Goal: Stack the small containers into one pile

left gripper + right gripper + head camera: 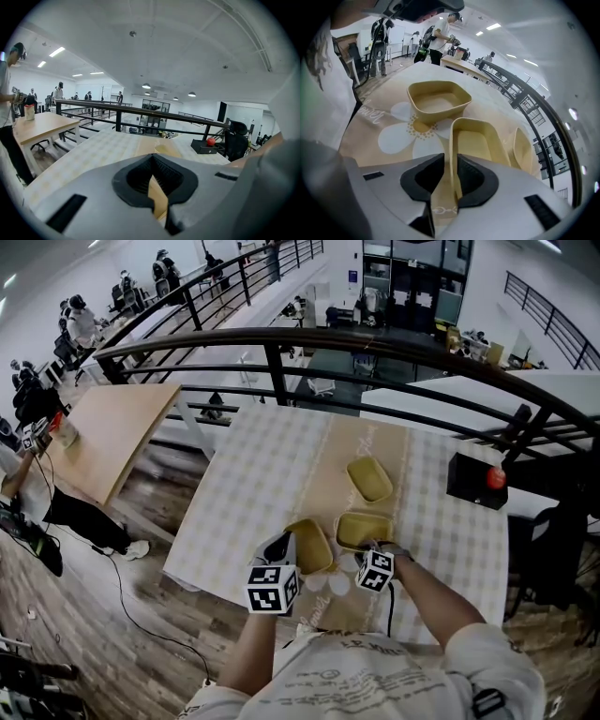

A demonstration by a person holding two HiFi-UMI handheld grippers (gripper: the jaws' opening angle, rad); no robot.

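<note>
The left claw point(154, 187) is clamped on the thin wall of a pale-yellow, smooth plastic container with rounded corners point(310, 546). It holds this one tipped on edge, just at 9 o'clock of a second matching container point(364, 529), which sits flat on the beige flower-printed runner point(323, 465) of the checked-cloth table point(244, 484). The right claw point(452, 180) straddles that second container's near rim, pads slightly parted and not squeezing. A third matching container point(369, 478) lies at its 12 o'clock.
</note>
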